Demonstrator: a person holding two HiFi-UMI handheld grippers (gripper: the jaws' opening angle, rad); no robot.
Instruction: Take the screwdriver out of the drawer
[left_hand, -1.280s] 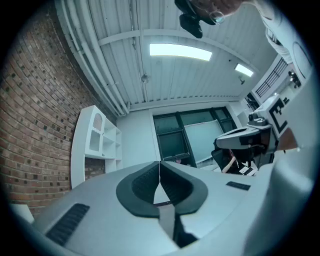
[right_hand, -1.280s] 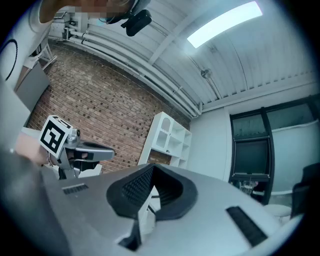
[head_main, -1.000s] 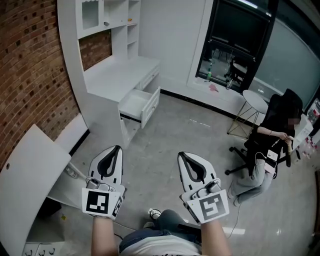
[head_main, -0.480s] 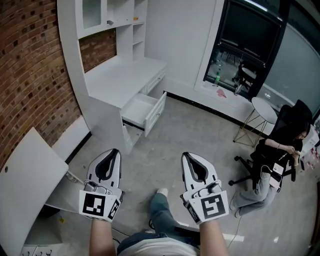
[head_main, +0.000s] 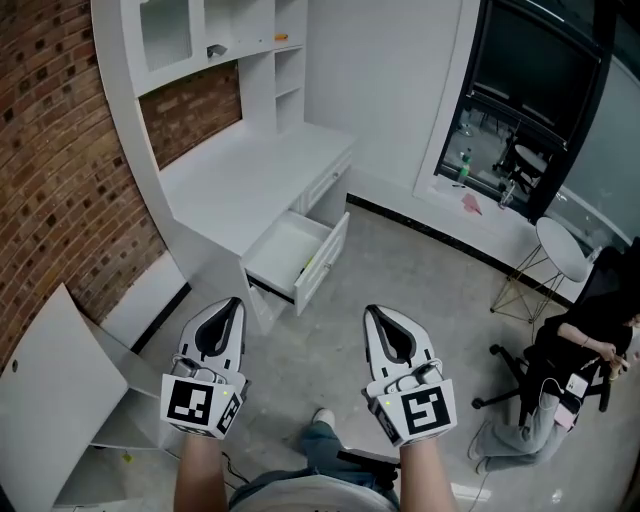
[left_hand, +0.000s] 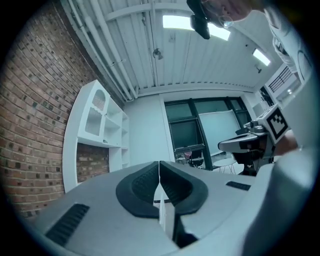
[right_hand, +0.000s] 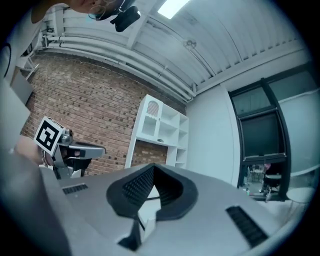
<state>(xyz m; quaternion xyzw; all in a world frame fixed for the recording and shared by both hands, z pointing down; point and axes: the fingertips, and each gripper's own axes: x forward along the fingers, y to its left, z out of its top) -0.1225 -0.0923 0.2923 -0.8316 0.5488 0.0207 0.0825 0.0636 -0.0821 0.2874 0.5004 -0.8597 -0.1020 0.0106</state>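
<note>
A white desk stands against the brick wall, with one drawer pulled open. Inside the drawer, near its front panel, lies a thin yellow-green thing, too small to identify. My left gripper and right gripper hover side by side over the floor, short of the drawer and apart from it. Both point level toward the desk. Each pair of jaws meets at the tips with nothing between them, as the left gripper view and right gripper view also show.
A white shelf unit rises over the desk. A loose white board leans at the lower left. A person sits on a chair at the right, beside a small round table. A dark window is at the back.
The desk and its open drawer have come nearer and lower in the head view as both grippers moved toward them. The jaws stay shut throughout.
</note>
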